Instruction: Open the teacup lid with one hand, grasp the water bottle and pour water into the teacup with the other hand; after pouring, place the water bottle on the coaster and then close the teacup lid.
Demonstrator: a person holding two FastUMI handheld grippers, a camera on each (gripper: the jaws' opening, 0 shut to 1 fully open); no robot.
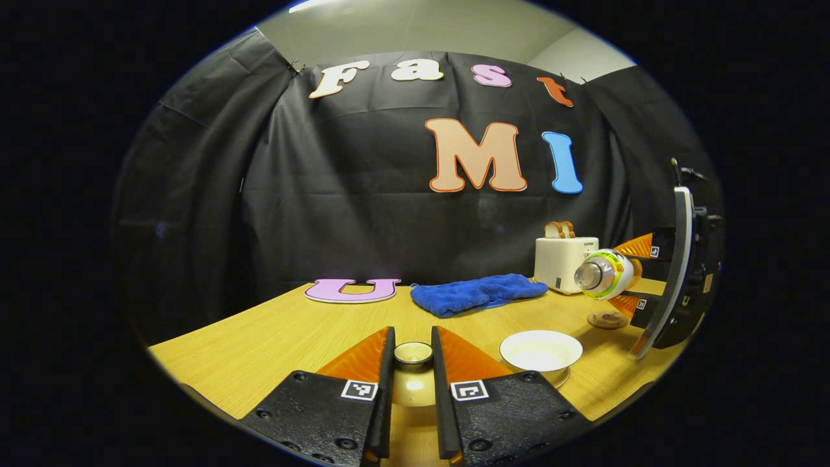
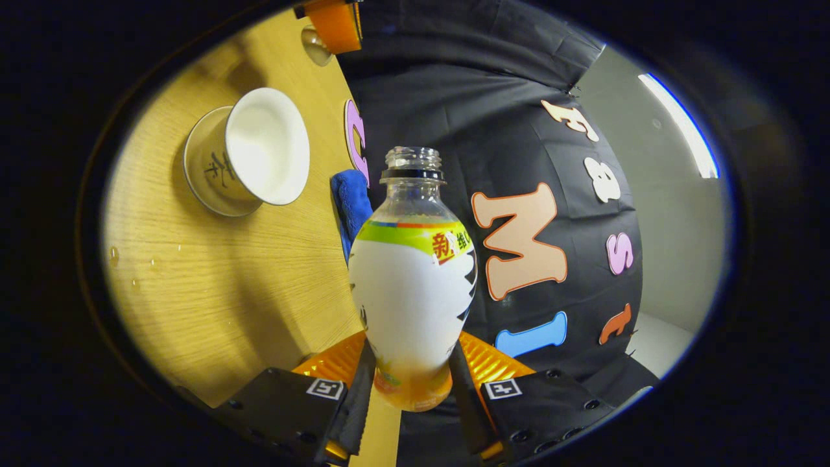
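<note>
Wood: pale table [image 1: 272,337] with drops of water near the cup in the right gripper view.
Left gripper [image 1: 412,363]: clenched on the lid [image 1: 413,353] by its knob, held low over the table.
Right gripper [image 2: 411,383]: grasping the bottle [image 2: 414,292] at its lower body; bottle lies tipped on its side, uncapped mouth toward the cup [image 1: 541,351].
Cup: open, on the table to the right of the lid, the bottle mouth above and to its right.
Step, as I judge: pouring or just finishing.
Doing it well: keep the mouth over the bowl, tilt slowly, level it before moving off.
Coaster [image 1: 607,318]: just below the bottle, beside the toaster [image 1: 563,263].
Room: cloth [image 1: 476,293] and toaster crowd the back; front is open.
</note>
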